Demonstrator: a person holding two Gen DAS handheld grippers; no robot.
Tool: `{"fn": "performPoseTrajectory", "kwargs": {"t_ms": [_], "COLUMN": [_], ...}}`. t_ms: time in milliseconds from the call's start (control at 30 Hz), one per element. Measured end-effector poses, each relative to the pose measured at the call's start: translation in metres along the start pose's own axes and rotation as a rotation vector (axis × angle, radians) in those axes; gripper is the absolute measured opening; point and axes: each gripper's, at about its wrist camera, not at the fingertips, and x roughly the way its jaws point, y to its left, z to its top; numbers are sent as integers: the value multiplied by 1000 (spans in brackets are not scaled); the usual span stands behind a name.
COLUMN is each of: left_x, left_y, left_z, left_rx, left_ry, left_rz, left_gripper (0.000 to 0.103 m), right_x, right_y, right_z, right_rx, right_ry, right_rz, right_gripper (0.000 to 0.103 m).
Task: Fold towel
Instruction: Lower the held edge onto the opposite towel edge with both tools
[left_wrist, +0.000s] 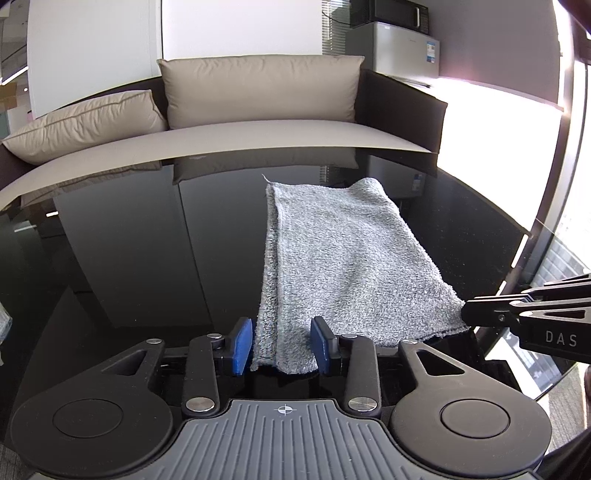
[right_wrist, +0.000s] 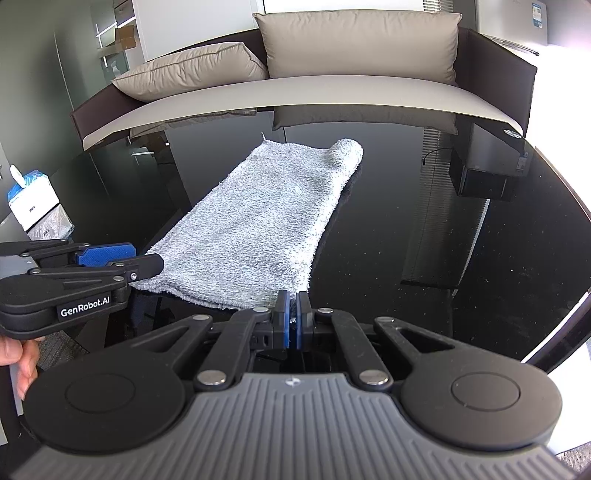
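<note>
A grey terry towel (left_wrist: 332, 258), folded lengthwise into a long strip, lies on the black glossy table (left_wrist: 129, 258) and runs away from me. My left gripper (left_wrist: 282, 345) is open, its blue pads on either side of the towel's near left corner. My right gripper (right_wrist: 293, 319) is shut on the towel's (right_wrist: 255, 221) near right corner. The right gripper also shows at the right edge of the left wrist view (left_wrist: 480, 314). The left gripper shows at the left of the right wrist view (right_wrist: 144, 260).
A beige sofa (left_wrist: 258, 133) with cushions stands just behind the table's far edge. A tissue box (right_wrist: 33, 199) sits on the left. A small fridge with a microwave on it (left_wrist: 399, 40) stands at the back right. A black box (right_wrist: 480, 181) is seen as a reflection at the right.
</note>
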Motion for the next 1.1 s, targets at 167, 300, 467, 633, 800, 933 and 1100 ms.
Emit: {"fn": "performPoseTrajectory", "kwargs": {"t_ms": [167,300,467,633,800,933,1100], "left_x": [3,2,1,0,-6,-14,-20], "left_y": [3,4,4,4,2,2,4], "left_z": [-1,-1,-2,-1,3,7,14], "left_rx": [-20,-23,-32,-46,-46,-58,-79], "left_ry": [7,4,2,-1,-21,-41,-64], "left_rz": [-16,-30,-53,-66,-77,-94,-104], "left_gripper": [30,18,7,6,6,6,6], "right_x": [1,2,0,-5,-13,-20,-30], "right_y": [0,0,1,-1,-3,-3,-7], "right_z": [0,-1,-1,0,4,7,11], "right_rx": [0,1,2,11,30,43,72], "right_ry": [5,7,3,-17,-52,-80,-116], "right_rz": [1,3,4,14,28,42,57], "right_gripper": [3,3,3,3,3,3,3]}}
